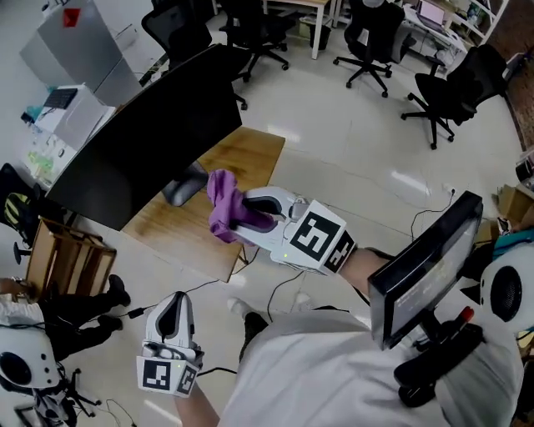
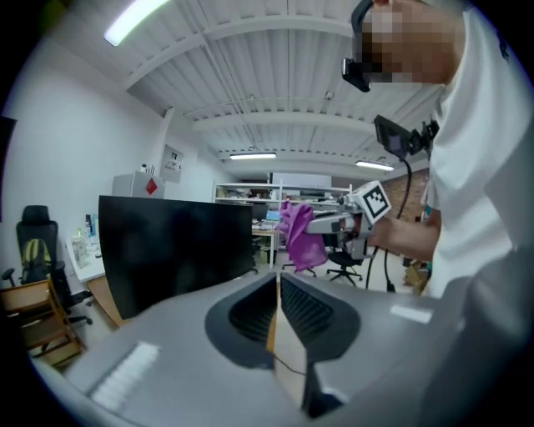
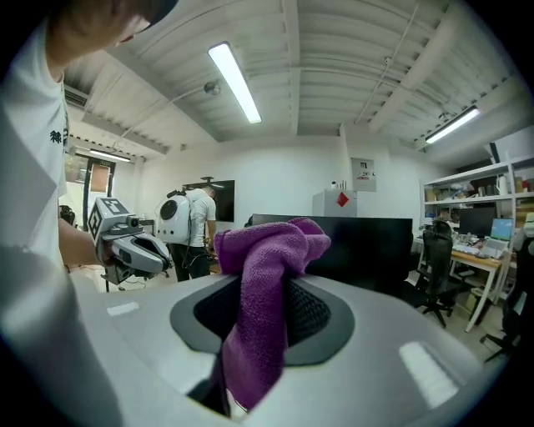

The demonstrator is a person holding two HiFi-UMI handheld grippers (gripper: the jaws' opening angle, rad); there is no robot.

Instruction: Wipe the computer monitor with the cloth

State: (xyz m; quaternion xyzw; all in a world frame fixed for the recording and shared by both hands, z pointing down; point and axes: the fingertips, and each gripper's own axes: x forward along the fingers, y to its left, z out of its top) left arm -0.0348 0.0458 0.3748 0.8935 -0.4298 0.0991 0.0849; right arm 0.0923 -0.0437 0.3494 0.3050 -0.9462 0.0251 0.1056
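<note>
My right fingers (image 3: 315, 315) are clenched on the purple cloth (image 3: 265, 283); the left fingers (image 2: 307, 310) are pressed together, empty.
The cloth bunches over the right gripper (image 1: 250, 218), burying its fingertips, just beside the dark monitor (image 1: 142, 142) on the wooden surface (image 1: 254, 154). The left gripper (image 1: 173, 307) hangs low, off the surface. The monitor's foot is half hidden.

An office: rolling chairs (image 1: 373, 37), desks (image 1: 302, 7), shelving (image 3: 482, 200), strip lights (image 3: 234, 82).
</note>
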